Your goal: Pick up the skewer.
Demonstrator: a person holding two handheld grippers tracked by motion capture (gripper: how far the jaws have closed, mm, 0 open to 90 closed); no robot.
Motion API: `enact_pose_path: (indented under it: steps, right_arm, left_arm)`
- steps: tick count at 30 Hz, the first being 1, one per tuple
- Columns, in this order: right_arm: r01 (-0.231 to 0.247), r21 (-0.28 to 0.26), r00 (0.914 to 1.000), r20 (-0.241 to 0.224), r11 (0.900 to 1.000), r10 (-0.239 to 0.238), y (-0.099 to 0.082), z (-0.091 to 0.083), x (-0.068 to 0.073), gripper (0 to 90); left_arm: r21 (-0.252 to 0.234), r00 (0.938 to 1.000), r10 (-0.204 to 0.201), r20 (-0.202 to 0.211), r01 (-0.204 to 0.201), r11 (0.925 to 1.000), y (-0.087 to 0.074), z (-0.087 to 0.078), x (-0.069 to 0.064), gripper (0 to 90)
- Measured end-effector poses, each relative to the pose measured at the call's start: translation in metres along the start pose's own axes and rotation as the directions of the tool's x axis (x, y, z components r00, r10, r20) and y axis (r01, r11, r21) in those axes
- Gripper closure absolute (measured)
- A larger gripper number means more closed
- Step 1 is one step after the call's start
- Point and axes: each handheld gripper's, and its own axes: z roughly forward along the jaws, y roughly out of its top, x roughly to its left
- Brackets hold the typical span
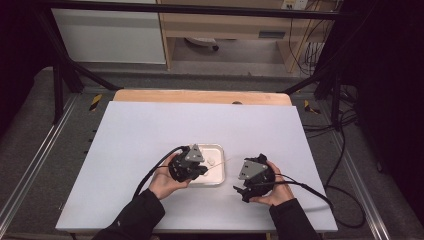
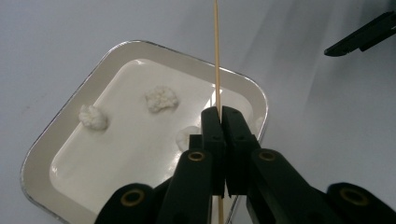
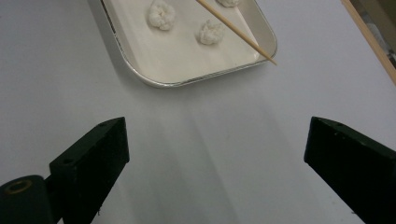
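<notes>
The left gripper (image 2: 222, 116) has its jaws pressed together on a thin wooden skewer (image 2: 216, 56), which runs out past the tips over the white tray (image 2: 60, 126). The tray sits on the white table (image 1: 150, 130), holding small cauliflower florets (image 2: 161, 98). The right gripper (image 3: 215, 154), just right of the tray, has its jaws spread wide with nothing between them, above bare tabletop; the skewer's free end (image 3: 266, 57) points toward it.
</notes>
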Motion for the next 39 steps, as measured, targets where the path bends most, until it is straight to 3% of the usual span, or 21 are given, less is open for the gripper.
enact_pose_path:
  steps: [6,12,19,22,24,26,27,28,29,30,31,32,35,36,37,38,39]
  right_arm:
    - [0.103,-0.003,0.9944,0.026,0.9947,-0.102,0.0,0.0,0.003,15.5]
    - [0.167,-0.02,0.9855,0.034,0.9857,-0.166,0.002,-0.001,0.004,21.9]
    - [0.277,-0.012,0.9601,0.045,0.9608,-0.276,0.003,0.001,0.006,33.1]
    - [0.331,-0.011,0.9428,0.046,0.9436,-0.33,0.003,0.002,0.006,39.4]
    - [0.349,-0.007,0.9365,0.039,0.9371,-0.349,0.003,0.002,0.007,43.8]
    - [0.387,0.004,0.9214,0.033,0.922,-0.387,0.002,0.003,0.007,48.6]
    - [0.387,0.004,0.9214,0.033,0.922,-0.387,0.002,0.003,0.007,48.6]
    - [0.416,0.016,0.908,0.045,0.9091,-0.416,0.001,0.004,0.008,51.8]
    - [0.416,0.016,0.908,0.045,0.9091,-0.416,0.001,0.004,0.008,51.8]
    - [0.443,0.02,0.8955,0.037,0.8963,-0.443,0.001,0.005,0.009,55.1]
    - [0.443,0.02,0.8955,0.037,0.8963,-0.443,0.001,0.005,0.009,55.1]
    - [0.463,0.023,0.8852,0.039,0.886,-0.464,0.001,0.006,0.009,57.3]
    - [0.498,0.026,0.8653,0.051,0.8667,-0.499,0.001,0.008,0.01,63.0]
    - [0.501,0.027,0.8637,0.05,0.8651,-0.502,0.001,0.008,0.011,65.1]
    - [0.512,0.029,0.8569,0.051,0.8584,-0.513,0.001,0.008,0.011,67.2]
    - [0.529,0.032,0.8463,0.052,0.8479,-0.53,0.001,0.008,0.01,68.9]
    - [0.526,0.031,0.8486,0.043,0.8497,-0.527,0.001,0.008,0.011,70.5]
  left_arm:
    - [0.025,0.9998,0.021,0.008,-0.021,0.9995,0.01,0.008,-0.006,88.6]
    - [0.051,0.9988,0.042,0.023,-0.043,0.9978,0.018,0.018,-0.012,88.6]
    - [0.066,0.9971,0.066,0.038,-0.068,0.9955,0.028,0.025,-0.02,88.6]
    - [0.071,0.9961,0.077,0.043,-0.08,0.9942,0.032,0.028,-0.023,88.6]
    - [0.073,0.996,0.077,0.046,-0.081,0.9941,0.033,0.029,-0.024,88.6]
    - [0.076,0.9953,0.082,0.052,-0.086,0.9934,0.033,0.03,-0.025,88.6]
    - [0.078,0.9949,0.085,0.055,-0.089,0.993,0.033,0.03,-0.026,88.6]
    - [0.075,0.9947,0.085,0.058,-0.089,0.9932,0.033,0.031,-0.026,88.6]
    - [0.07,0.9948,0.081,0.062,-0.085,0.9939,0.033,0.031,-0.026,88.6]
    - [0.076,0.994,0.089,0.063,-0.094,0.9927,0.034,0.031,-0.026,88.5]
    - [0.077,0.9937,0.091,0.066,-0.096,0.9924,0.034,0.031,-0.026,88.5]
    - [0.079,0.9933,0.092,0.069,-0.098,0.9921,0.034,0.031,-0.027,88.6]
    - [0.076,0.9929,0.094,0.074,-0.099,0.9922,0.033,0.032,-0.028,88.6]
    - [0.077,0.9926,0.095,0.075,-0.101,0.9919,0.033,0.032,-0.028,88.6]
    - [0.077,0.9925,0.096,0.076,-0.102,0.9918,0.033,0.032,-0.029,88.6]
    - [0.076,0.9923,0.096,0.079,-0.102,0.9919,0.033,0.032,-0.029,88.6]
    - [0.076,0.992,0.097,0.081,-0.103,0.9917,0.034,0.032,-0.029,88.6]
